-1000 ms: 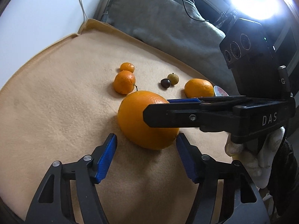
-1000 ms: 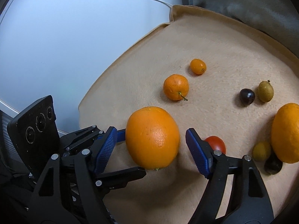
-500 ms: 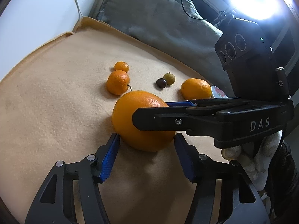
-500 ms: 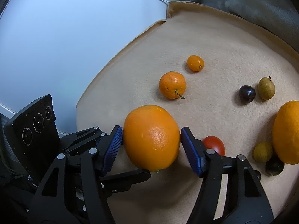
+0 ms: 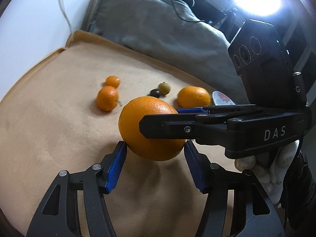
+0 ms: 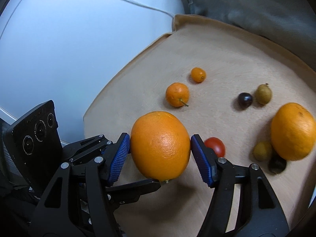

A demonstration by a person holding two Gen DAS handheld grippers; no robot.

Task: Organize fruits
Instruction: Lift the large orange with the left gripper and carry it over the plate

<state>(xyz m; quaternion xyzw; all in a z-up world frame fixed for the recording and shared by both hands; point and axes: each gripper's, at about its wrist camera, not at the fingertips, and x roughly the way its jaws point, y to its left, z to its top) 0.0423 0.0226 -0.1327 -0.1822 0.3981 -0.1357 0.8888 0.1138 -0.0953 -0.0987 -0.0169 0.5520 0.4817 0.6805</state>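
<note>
Left wrist: large orange [image 5: 152,132] sits between left gripper [image 5: 154,152] pads, both touching, clamped low on it; right gripper [image 5: 158,118] crosses from the right.

Right wrist: right gripper [image 6: 160,148] also clenched on the orange, lifted above tan blanket [image 6: 217,55], long axis roughly upright.

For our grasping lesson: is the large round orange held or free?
Held: right gripper, whose jaws have just been closing, presses both blue pads against the large round orange.

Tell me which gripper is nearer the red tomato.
Right. The right gripper has one finger just beside the tomato; the left gripper is across the large orange.
</note>
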